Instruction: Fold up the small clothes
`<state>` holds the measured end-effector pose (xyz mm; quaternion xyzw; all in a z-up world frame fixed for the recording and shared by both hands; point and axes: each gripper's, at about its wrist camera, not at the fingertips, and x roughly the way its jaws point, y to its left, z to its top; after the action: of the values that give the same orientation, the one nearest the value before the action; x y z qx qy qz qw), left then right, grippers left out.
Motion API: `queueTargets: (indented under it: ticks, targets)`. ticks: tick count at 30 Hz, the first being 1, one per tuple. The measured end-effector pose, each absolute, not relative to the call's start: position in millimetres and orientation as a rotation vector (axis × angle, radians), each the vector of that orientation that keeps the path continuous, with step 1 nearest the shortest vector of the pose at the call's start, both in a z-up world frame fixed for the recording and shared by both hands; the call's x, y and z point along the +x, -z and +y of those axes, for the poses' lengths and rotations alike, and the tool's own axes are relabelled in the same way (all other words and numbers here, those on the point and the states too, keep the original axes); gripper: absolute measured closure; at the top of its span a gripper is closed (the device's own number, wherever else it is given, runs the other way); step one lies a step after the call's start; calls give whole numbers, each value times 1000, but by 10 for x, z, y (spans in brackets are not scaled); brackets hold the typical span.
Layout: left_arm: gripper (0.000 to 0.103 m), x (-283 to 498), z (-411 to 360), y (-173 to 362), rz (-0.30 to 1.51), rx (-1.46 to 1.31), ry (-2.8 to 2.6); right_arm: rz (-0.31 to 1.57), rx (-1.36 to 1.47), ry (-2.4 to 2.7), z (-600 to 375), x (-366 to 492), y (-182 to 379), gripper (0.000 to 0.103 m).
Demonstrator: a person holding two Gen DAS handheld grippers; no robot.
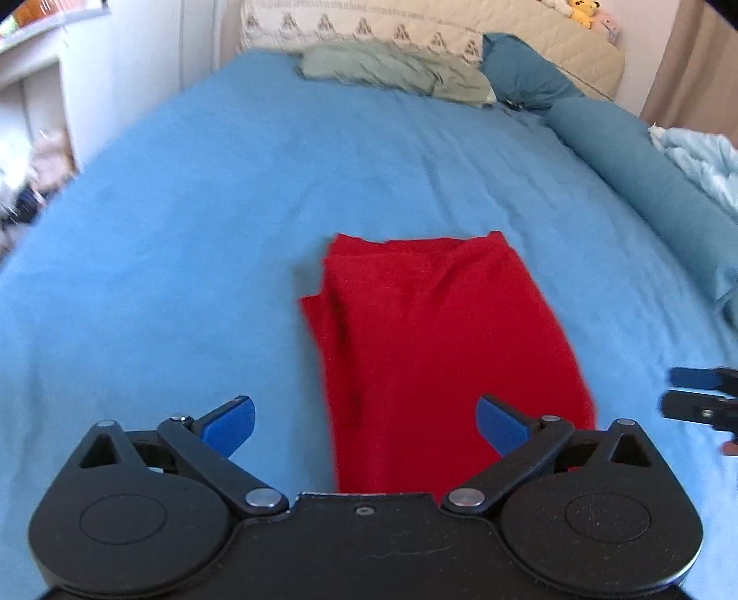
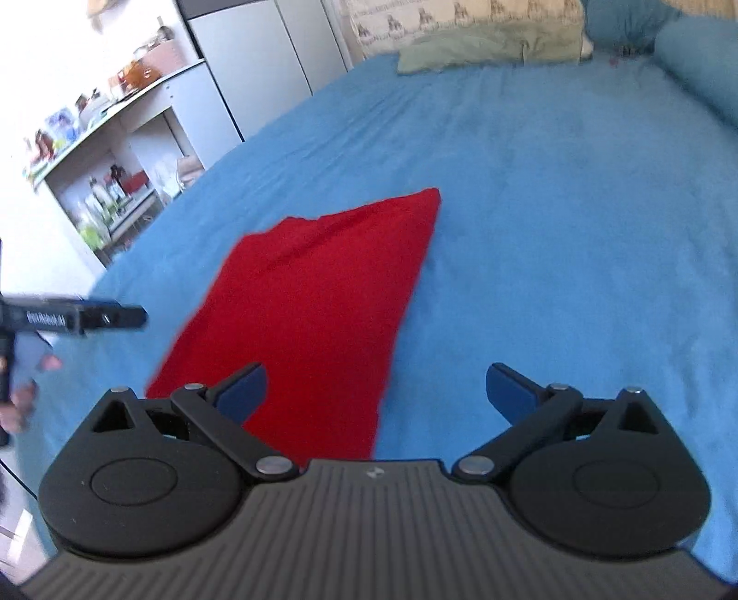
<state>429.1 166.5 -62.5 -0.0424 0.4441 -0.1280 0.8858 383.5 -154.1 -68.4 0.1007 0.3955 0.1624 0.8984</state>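
A red garment [image 1: 433, 341] lies folded into a long strip on the blue bed sheet [image 1: 184, 258]. It also shows in the right wrist view [image 2: 318, 314]. My left gripper [image 1: 366, 427] is open and empty above the strip's near end. My right gripper [image 2: 376, 397] is open and empty, above the strip's near right edge. The right gripper's tips show at the right edge of the left wrist view [image 1: 701, 397]. The left gripper's body shows at the left edge of the right wrist view [image 2: 78, 318].
A green pillow [image 1: 392, 69] and a patterned cream cushion [image 1: 369, 25] lie at the bed's head. A blue bolster [image 1: 645, 157] runs along the right side, with a pale blue blanket [image 1: 705, 157] beyond. White shelves with clutter [image 2: 106, 175] stand left of the bed.
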Motion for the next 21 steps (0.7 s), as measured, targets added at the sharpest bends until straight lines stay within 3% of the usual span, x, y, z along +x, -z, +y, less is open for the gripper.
queueTargets:
  ticks: [6, 10, 14, 16, 17, 19, 21]
  targets:
    - [0, 4756, 1644, 976, 1001, -169, 288, 921, 406, -326, -1537, 4442, 900, 0]
    - [9, 4951, 1646, 1277, 1037, -219, 278, 946, 475, -303, -1522, 4692, 1151, 0]
    - [9, 4972, 1653, 1353, 990, -244, 288, 958, 479, -312, -1458, 4850, 1346, 0]
    - [16, 4976, 1615, 1360, 979, -230, 299, 959, 479, -328, -1415, 4910, 1422, 13]
    - [30, 4969, 1593, 1355, 975, -223, 315, 954, 485, -336, -1396, 4931, 1443, 17]
    - [49, 4958, 1581, 1338, 988, -254, 349, 953, 523, -351, -1352, 4987, 1486, 44]
    - [60, 4966, 1551, 1300, 988, -266, 338, 960, 551, -335, -1322, 5009, 1483, 55]
